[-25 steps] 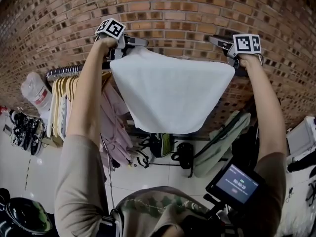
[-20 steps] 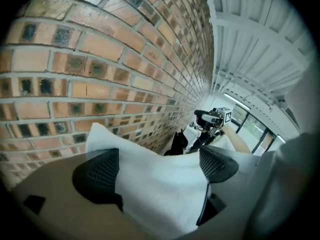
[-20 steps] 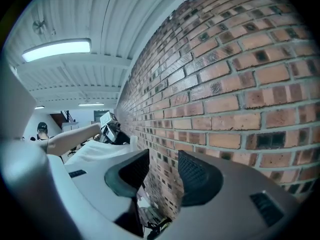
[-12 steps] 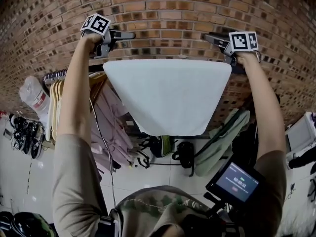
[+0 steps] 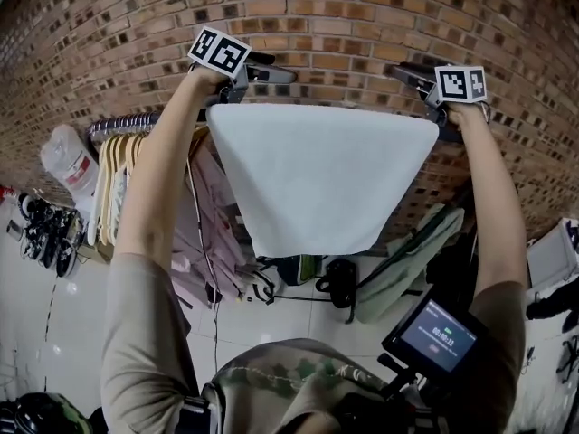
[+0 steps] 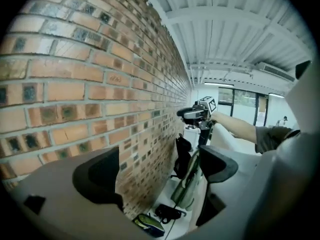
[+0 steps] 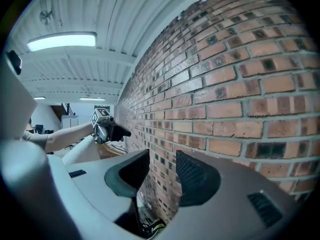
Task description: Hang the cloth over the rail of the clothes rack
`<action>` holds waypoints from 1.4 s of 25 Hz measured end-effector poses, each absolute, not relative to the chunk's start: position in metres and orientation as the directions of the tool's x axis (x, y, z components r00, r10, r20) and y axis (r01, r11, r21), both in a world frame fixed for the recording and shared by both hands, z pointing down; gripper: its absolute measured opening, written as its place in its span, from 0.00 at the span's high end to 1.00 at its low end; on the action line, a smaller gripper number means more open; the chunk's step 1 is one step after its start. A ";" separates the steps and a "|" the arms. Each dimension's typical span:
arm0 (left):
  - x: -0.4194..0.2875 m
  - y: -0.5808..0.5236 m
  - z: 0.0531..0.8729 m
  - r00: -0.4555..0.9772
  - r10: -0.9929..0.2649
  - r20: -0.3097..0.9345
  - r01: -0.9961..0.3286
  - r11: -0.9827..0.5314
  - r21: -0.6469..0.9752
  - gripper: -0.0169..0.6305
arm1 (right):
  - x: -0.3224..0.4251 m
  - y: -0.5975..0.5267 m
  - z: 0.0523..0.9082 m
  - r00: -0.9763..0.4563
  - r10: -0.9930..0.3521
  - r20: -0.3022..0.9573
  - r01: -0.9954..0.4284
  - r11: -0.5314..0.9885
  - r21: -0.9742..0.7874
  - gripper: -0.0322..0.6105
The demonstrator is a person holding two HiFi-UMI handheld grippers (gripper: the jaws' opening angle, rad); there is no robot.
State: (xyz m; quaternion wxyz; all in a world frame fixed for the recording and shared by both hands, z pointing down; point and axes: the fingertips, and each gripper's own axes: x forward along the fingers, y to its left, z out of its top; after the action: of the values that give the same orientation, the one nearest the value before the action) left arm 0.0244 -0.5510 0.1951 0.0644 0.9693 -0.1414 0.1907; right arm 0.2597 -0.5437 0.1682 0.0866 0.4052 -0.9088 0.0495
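Observation:
The white cloth point(image 5: 317, 174) hangs folded over the dark rail point(image 5: 122, 129) of the clothes rack, its top edge straight along the rail. My left gripper point(image 5: 282, 74) is just above the cloth's upper left corner, open and holding nothing. My right gripper point(image 5: 400, 70) hovers above the upper right corner, its jaws apart and empty. In the left gripper view the left gripper point(image 6: 160, 169) frames only brick wall, with the right gripper point(image 6: 197, 115) beyond. In the right gripper view the right gripper point(image 7: 162, 176) points along the wall toward the left gripper point(image 7: 107, 129).
The brick wall point(image 5: 317, 25) is close behind the rail. Hangers with clothes point(image 5: 118, 188) and a white bag point(image 5: 68, 165) fill the rail's left part. Shoes point(image 5: 45, 233), dark bags point(image 5: 335, 283) and a green garment point(image 5: 412, 260) lie below.
The cloth's upper left corner, bunched up at my left gripper a second ago, now lies flat on the rail. The left gripper has let go and sits just above it.

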 end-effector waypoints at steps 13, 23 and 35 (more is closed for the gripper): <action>-0.042 -0.529 0.086 0.856 -0.516 0.031 -0.510 -0.854 -0.103 0.58 | 0.266 -0.516 0.118 -0.556 -0.828 0.069 -0.808 0.558 0.187 0.70; -0.072 -0.450 0.079 0.784 -0.621 -0.002 -0.616 -0.778 -0.125 0.97 | 0.233 -0.438 0.047 -0.512 -0.858 -0.053 -0.850 0.496 0.177 0.82; -0.083 -0.337 0.136 0.844 -0.535 -0.045 -0.537 -0.841 -0.069 0.97 | 0.194 -0.323 0.141 -0.433 -0.901 0.012 -0.901 0.433 0.016 0.93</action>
State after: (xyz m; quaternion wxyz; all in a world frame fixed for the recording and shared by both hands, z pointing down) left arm -0.0831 -0.3371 0.1357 -0.0395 0.9593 -0.2793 -0.0117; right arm 0.1940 -0.3232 0.1413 0.0093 0.5324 -0.8464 -0.0034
